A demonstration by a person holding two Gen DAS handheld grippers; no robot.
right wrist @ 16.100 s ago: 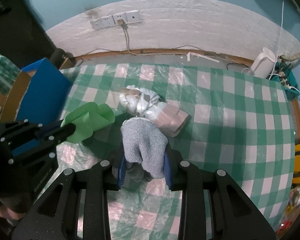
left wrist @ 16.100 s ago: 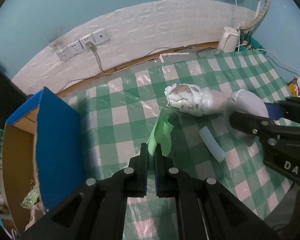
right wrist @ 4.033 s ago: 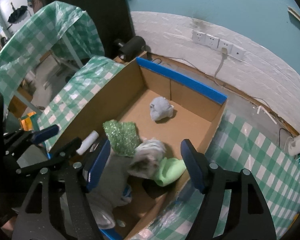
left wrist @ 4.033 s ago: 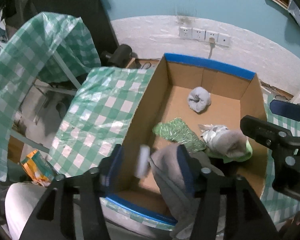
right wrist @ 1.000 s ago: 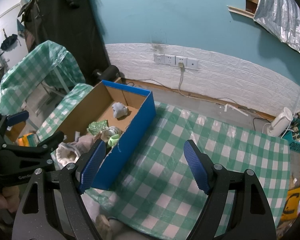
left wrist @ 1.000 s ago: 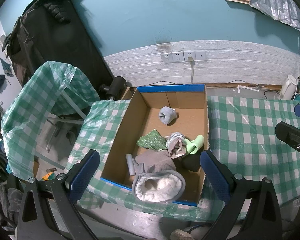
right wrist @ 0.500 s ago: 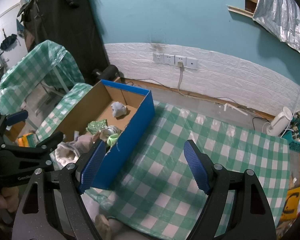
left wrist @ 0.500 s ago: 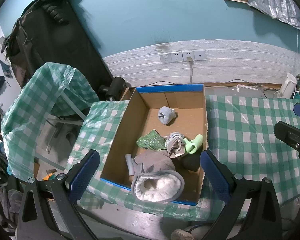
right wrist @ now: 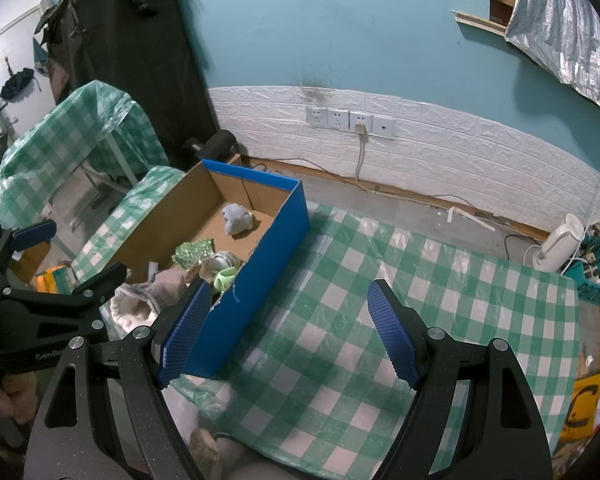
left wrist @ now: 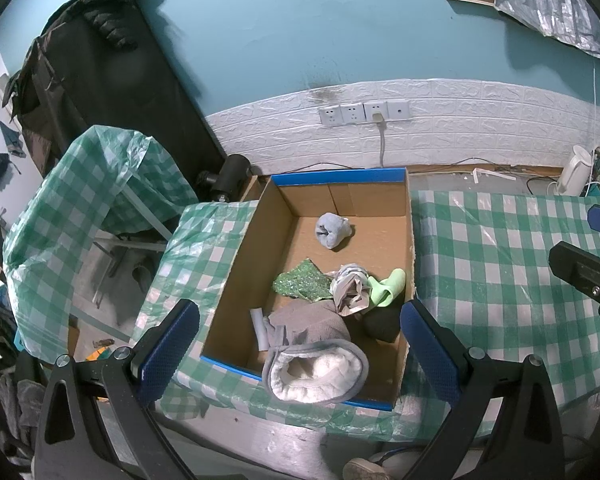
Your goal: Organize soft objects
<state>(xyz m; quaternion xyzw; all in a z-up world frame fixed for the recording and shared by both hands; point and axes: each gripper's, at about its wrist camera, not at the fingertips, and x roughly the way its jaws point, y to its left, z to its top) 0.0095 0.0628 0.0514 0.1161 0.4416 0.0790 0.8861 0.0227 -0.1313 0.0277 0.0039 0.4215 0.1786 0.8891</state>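
A cardboard box with blue edges (left wrist: 236, 272) (right wrist: 260, 272) sits on the checked table and holds the soft things. Inside lie a grey fleece-lined slipper (left wrist: 316, 368) (right wrist: 134, 312), a rolled grey sock (left wrist: 333, 230) (right wrist: 237, 218), a green sparkly cloth (left wrist: 302, 282), a crumpled patterned bundle (left wrist: 350, 288) and a light green piece (left wrist: 388, 286). My left gripper (left wrist: 300, 344) hangs open high above the box's near end, holding nothing. My right gripper (right wrist: 290, 332) is open and empty above the tablecloth to the right of the box.
The green checked tablecloth (right wrist: 440, 300) stretches right of the box. A second covered table (left wrist: 80, 200) stands at the left, with a dark garment rack (left wrist: 100, 80) behind. A white kettle (right wrist: 560, 242) and wall sockets (left wrist: 364, 112) lie at the back.
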